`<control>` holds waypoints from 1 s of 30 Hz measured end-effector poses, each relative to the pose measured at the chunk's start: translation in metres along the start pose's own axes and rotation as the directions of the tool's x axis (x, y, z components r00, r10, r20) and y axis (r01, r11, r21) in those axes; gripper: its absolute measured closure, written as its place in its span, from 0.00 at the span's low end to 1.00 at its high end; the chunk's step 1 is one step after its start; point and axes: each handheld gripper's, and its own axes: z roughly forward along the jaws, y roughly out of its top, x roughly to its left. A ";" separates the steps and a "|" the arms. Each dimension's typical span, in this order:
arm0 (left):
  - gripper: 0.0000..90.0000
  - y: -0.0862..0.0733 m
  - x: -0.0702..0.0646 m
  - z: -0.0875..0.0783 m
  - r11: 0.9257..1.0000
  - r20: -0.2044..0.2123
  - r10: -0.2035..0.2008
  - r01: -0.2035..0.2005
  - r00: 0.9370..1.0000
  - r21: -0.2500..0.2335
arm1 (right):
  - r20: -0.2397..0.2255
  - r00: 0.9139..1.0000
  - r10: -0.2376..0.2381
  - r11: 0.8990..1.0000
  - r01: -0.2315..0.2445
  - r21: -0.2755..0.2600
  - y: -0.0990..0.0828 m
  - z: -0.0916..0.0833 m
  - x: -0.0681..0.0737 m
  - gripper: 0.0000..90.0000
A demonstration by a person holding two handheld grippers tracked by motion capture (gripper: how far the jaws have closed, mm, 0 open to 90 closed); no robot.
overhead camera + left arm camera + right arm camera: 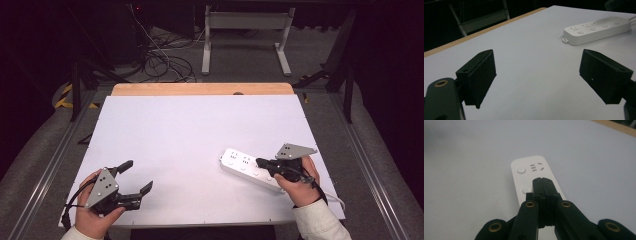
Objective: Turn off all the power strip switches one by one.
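A white power strip (249, 168) with several sockets and round buttons lies on the white table (190, 140) at the right, its cord running off to the right. My right gripper (259, 162) is over the strip's middle, jaws pressed together with nothing between them; in the right gripper view the closed tips (543, 180) hover over the strip (530, 168) beside a round button. My left gripper (136, 176) rests at the table's front left with its jaws wide apart and empty. In the left gripper view the strip (599, 29) lies far ahead, beyond the gripper (537, 75).
A wooden strip (202, 89) edges the table's far side. Beyond it stand a white metal frame (245, 35) and loose cables on the floor. Metal rails run along both sides of the table.
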 end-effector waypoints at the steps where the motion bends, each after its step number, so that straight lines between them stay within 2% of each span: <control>1: 0.16 0.000 -0.001 0.000 1.000 0.002 -0.008 0.008 1.000 -0.002 | -0.001 1.000 0.002 1.000 -0.002 0.004 -0.003 0.000 -0.001 1.00; 15: 0.16 0.000 0.000 0.000 1.000 0.000 -0.007 0.007 1.000 -0.001 | -0.010 1.000 -0.017 0.999 0.018 0.048 -0.010 0.007 0.003 1.00; 21: 0.16 0.000 0.000 0.000 1.000 0.000 -0.005 0.005 1.000 0.000 | -0.014 0.999 -0.030 0.995 0.031 0.093 -0.014 0.013 0.004 1.00; 23: 0.16 0.000 0.000 0.000 1.000 0.000 -0.006 0.006 1.000 0.000 | -0.002 0.999 -0.041 0.993 0.041 0.114 -0.016 0.016 0.004 1.00; 30: 0.16 0.000 0.000 0.000 1.000 0.000 -0.001 0.001 1.000 -0.001 | -0.009 0.999 -0.040 0.991 0.040 0.124 -0.017 0.019 0.005 1.00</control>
